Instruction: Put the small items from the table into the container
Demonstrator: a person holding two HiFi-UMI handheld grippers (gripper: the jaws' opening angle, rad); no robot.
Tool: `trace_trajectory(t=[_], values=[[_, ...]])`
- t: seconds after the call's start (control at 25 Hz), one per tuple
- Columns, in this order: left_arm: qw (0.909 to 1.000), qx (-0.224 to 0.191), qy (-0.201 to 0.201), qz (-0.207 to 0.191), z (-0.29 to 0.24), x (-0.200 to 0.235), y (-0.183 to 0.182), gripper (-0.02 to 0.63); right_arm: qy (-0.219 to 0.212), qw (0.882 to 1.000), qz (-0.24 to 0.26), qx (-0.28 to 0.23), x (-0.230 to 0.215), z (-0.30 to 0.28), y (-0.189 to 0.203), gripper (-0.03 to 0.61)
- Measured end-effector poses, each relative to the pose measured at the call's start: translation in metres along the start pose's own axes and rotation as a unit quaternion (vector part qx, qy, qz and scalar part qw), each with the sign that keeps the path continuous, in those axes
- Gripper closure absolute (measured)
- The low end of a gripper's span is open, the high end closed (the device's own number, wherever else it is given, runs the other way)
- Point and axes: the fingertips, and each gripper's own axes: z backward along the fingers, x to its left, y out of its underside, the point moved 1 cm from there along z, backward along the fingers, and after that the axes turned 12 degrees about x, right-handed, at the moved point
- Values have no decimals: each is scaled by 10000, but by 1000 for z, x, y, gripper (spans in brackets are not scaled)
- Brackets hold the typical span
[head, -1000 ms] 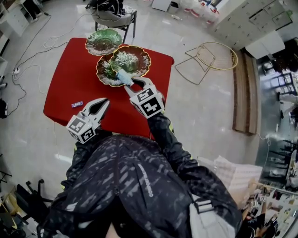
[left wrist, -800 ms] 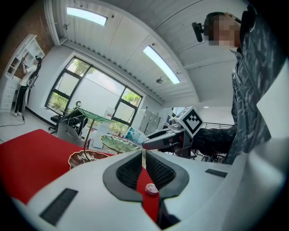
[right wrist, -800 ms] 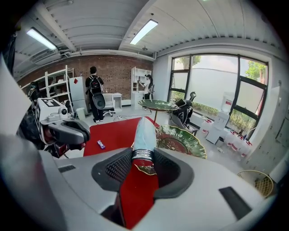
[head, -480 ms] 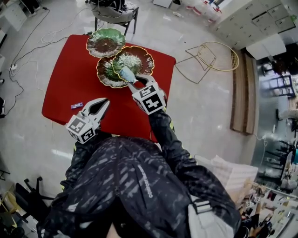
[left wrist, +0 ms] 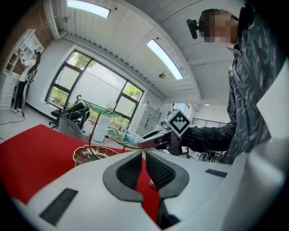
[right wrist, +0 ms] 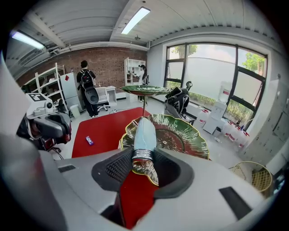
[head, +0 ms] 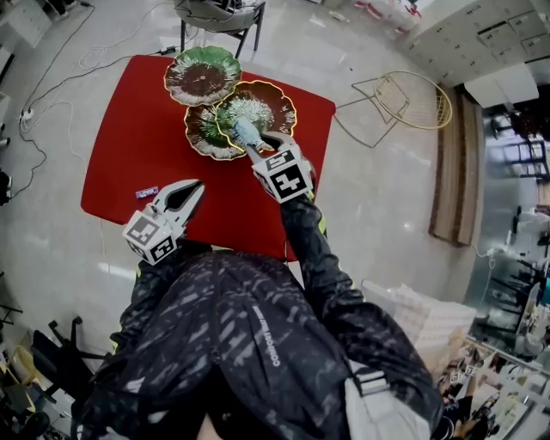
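Note:
A three-tier stand of leaf-shaped green and brown dishes stands at the far side of the red table (head: 129, 146). My right gripper (head: 256, 148) is shut on a pale blue bulb-shaped item (head: 245, 131) by its silver neck. The item's tip hangs over the rim of the middle dish (head: 271, 101). In the right gripper view the blue item (right wrist: 145, 133) sticks out between the pads above that dish (right wrist: 183, 135). My left gripper (head: 191, 189) hovers at the table's near edge, shut with nothing in it. A small blue packet (head: 148, 192) lies on the cloth to its left.
The top dish (head: 203, 76) and the lowest dish (head: 203, 136) sit left of the middle one. A chair (head: 219, 13) stands behind the table. A gold wire basket (head: 412, 99) lies on the floor at right, and cables (head: 51, 94) trail at left.
My right gripper has carried the blue item forward and lower, from the lowest dish's edge to the middle dish's rim. The left gripper has barely shifted.

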Motion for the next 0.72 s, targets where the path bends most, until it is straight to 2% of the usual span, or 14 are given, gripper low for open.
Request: trace_trajectory(t=[0.28, 0.72], values=[[9999, 112, 23, 29, 0, 4, 2, 583, 70, 9999, -73, 24, -12, -11, -1, 426], [9999, 48, -54, 116, 4, 1, 7, 583, 89, 9999, -61, 34, -14, -13, 1, 426]])
